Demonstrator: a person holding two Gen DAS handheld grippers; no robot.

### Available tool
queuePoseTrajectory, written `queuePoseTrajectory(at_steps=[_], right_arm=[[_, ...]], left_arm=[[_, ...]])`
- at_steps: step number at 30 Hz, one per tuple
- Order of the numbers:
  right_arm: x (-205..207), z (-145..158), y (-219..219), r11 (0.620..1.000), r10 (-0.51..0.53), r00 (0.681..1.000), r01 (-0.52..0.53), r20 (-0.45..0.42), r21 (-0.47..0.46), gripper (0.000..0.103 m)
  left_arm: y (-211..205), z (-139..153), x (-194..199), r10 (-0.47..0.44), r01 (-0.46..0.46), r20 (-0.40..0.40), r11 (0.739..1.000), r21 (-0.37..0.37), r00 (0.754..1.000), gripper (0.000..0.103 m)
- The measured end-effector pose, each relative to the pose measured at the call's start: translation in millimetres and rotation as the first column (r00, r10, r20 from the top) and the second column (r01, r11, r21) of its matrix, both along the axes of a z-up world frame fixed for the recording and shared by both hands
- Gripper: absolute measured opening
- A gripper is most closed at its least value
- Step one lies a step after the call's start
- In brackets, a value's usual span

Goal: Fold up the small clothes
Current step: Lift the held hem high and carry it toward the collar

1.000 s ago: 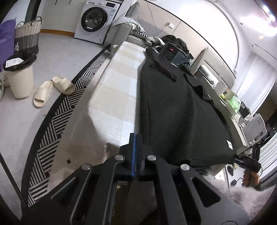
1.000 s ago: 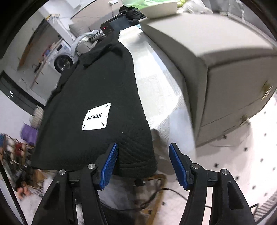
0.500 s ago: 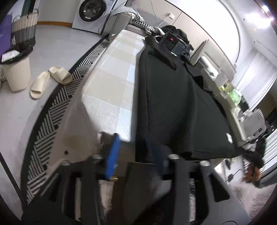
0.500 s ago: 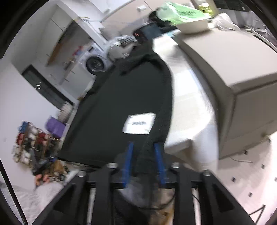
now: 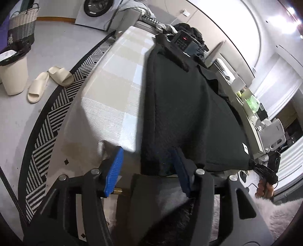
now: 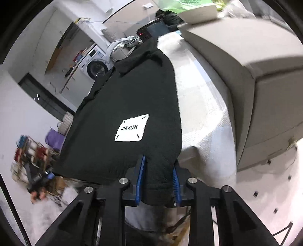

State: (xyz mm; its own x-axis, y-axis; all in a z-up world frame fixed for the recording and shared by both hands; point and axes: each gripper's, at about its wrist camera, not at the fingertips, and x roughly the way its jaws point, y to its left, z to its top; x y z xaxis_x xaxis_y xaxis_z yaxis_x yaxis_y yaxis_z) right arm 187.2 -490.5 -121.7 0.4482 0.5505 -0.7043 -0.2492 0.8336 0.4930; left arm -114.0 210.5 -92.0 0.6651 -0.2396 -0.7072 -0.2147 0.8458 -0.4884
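Black garment (image 5: 185, 113): spread flat on the checked table (image 5: 117, 79), long axis along the table's length, collar at the far end, hem overhanging the near edge.
Left gripper (image 5: 149, 170): jaws opening, hem corner between them, unpressed.
Right gripper (image 6: 158, 179): jaws closing on the other hem corner.

Washing machine (image 5: 94, 8), white, front-loading, at 11 o'clock in the left wrist view. Woven basket (image 5: 22, 24) at 10 o'clock, above a cream bin (image 5: 13, 75) lined with a black bag. Pair of cream slippers (image 5: 49, 81) at 9 o'clock, on pale floor, touching the edge of a black-and-white striped rug (image 5: 48, 121). Checked cover (image 5: 121, 83), cream and white, at centre. Black device with red display (image 5: 184, 40) at 1 o'clock. Beige cabinet (image 6: 265, 79) at 2 o'clock in the right wrist view; cluttered shelf (image 6: 32, 151), blurred, at 8 o'clock.
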Motion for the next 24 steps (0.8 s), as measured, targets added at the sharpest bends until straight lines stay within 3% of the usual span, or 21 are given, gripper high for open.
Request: queuePoseTrajectory(at_steps=[1, 6, 11, 14, 18, 24], right_arm=[[-3, 2, 2, 1.000, 0.022, 1.000, -0.022, 0.012, -0.010, 0.009], [-20, 28, 13, 0.991, 0.135, 0.980, -0.137, 0.147, 0.008, 0.007], [-15, 32, -1, 0.985, 0.068, 0.980, -0.096, 0.186, 0.143, 0.007], [-13, 29, -10, 0.979, 0.030, 0.984, -0.064, 0.174, 0.194, 0.007], [-12, 28, -8, 0.981, 0.033, 0.986, -0.064, 0.164, 0.186, 0.007], [-6, 29, 0, 0.981, 0.038, 0.987, -0.067, 0.157, 0.184, 0.007]], left_arm=[[-2, 0, 1, -0.013, 0.013, -0.005, 1.000, -0.007, 1.000, 0.049], [-8, 1, 7, -0.073, 0.075, 0.026, 0.994, -0.084, 0.997, 0.049], [-3, 4, 15, -0.063, 0.073, 0.066, 0.983, -0.166, 0.996, 0.049], [-6, 4, 20, -0.069, 0.075, 0.046, 0.988, -0.137, 0.997, 0.049], [-9, 1, 25, -0.070, 0.071, 0.019, 0.992, -0.100, 0.997, 0.049], [-30, 7, 40, -0.086, 0.087, -0.023, 0.995, 0.056, 0.996, 0.049]])
